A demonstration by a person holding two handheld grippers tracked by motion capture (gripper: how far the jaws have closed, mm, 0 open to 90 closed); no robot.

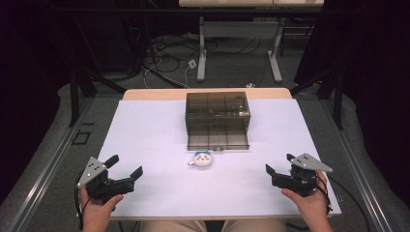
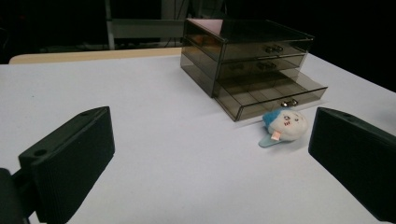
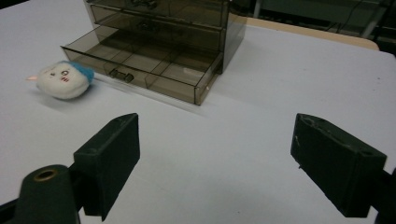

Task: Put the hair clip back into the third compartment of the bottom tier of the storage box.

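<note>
At the near left corner of the white table (image 1: pixel 145 145), the left gripper (image 1: pixel 126 168) rests low in the person's left hand (image 1: pixel 99 208), its jaws spread wide with nothing between them and angled toward the middle of the table, which looks like a ready stance rather than a reach. The forearm comes in from the bottom edge and the wrist is turned so the grey plate on top faces up and outward. Through the left gripper view the two black jaws frame bare tabletop, with the plush toy (image 2: pixel 283 126) well ahead and to the right of centre. That small white toy with the blue cap (image 1: pixel 202 159) lies on its side in the middle of the table, just in front of the smoky drawer box (image 1: pixel 217 118), close to the front of the bottom drawer (image 3: pixel 140 65) but seemingly not touching it. That drawer stands pulled out and empty while the two above stay closed, so it probably waits to take the toy, which sits within easy reach of either hand. At the near right corner, the right gripper (image 1: pixel 279 164) is held in the right hand (image 1: pixel 312 200) in a mirrored pose: low, pointing inward toward the toy, jaws apart and empty, well short of both toy and drawer.
</note>
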